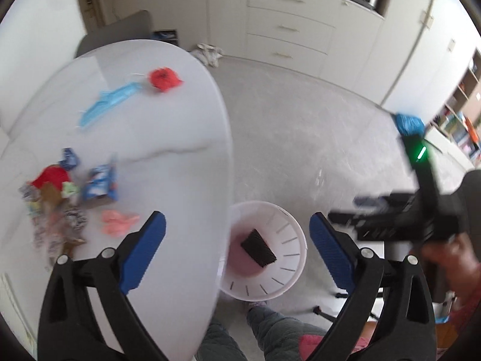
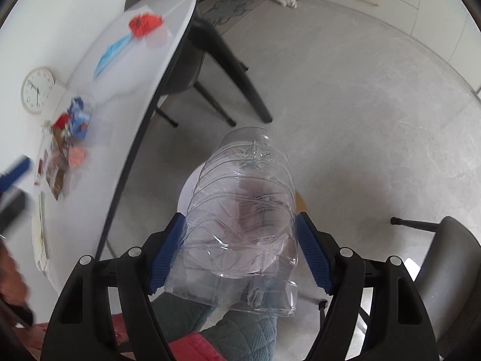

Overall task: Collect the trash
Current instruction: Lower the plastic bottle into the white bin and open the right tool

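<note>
Trash (image 1: pixel 60 201) sits piled at 9 o'clock in the left wrist view, near the table (image 1: pixel 168 126) rim, with a blue mask (image 1: pixel 105 105) and red wad (image 1: pixel 163 79) up at 11. Table edge curves down the middle; right of it is bare floor and a white bin (image 1: pixel 288 240) at 6 with a black block (image 1: pixel 258 248) in it. Left gripper (image 1: pixel 237 246) hangs over that edge, angled down, fingers wide apart and empty. Right gripper (image 2: pixel 240 252) points steeply down too, pads clamped on a clear bottle (image 2: pixel 243 210) over open floor, chair (image 2: pixel 451 258) at 4.
</note>
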Motion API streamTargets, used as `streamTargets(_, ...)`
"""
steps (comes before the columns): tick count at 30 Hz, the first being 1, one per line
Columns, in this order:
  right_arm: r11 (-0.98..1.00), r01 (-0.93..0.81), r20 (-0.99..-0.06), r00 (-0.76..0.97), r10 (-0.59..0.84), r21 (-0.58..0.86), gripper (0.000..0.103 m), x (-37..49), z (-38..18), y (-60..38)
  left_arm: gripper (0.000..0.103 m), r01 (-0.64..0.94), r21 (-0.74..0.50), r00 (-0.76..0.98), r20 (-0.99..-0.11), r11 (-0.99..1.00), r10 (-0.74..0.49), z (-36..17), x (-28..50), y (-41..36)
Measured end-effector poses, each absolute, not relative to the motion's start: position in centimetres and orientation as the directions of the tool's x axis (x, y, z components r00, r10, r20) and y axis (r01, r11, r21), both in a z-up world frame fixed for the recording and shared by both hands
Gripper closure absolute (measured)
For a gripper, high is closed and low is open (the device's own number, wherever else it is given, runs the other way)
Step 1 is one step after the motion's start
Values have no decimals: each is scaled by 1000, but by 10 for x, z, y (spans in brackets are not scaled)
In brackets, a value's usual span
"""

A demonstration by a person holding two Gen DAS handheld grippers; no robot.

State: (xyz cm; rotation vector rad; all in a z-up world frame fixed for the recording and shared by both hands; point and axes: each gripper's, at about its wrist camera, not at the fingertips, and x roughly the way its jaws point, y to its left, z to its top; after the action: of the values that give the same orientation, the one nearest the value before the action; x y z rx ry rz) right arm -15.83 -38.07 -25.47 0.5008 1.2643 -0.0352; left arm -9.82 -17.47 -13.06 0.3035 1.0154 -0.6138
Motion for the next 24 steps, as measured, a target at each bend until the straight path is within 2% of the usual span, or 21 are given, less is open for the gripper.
streamTargets(5,911,244,-935,209,286,334,28,-139,-329,-346,10,498,-45,424,-858,866,-289,-115,-84,-138)
streamTargets(9,941,196,-959,122,257,278,28,-122,-384,-323,10,436,-19,458,-856,900,-240,-111,-82,-112)
streamTargets(13,970,151,-982,55,182,188,23,-106,-415,-311,10,393,-4,464,-863,919,-201,-113,-83,-91)
streamTargets(14,975,147,-986,47,161,167,16,-104,-418,-309,10,383,-2,464,-865,924,-194,-113,-83,-87)
streamTargets(19,978,153,-987,90,131,143,15,-105,-384,-315,10,340,-8,472,-863,941,-178,-108,-84,-70)
streamTargets(22,981,141,-978,177,109,135,12,-112,-331,-319,10,317,-13,499,-848,948,-179,-97,-81,-59)
streamTargets(24,983,137,-967,238,91,126,7,-117,-290,-319,10,303,-17,516,-838,953,-179,-88,-79,-52)
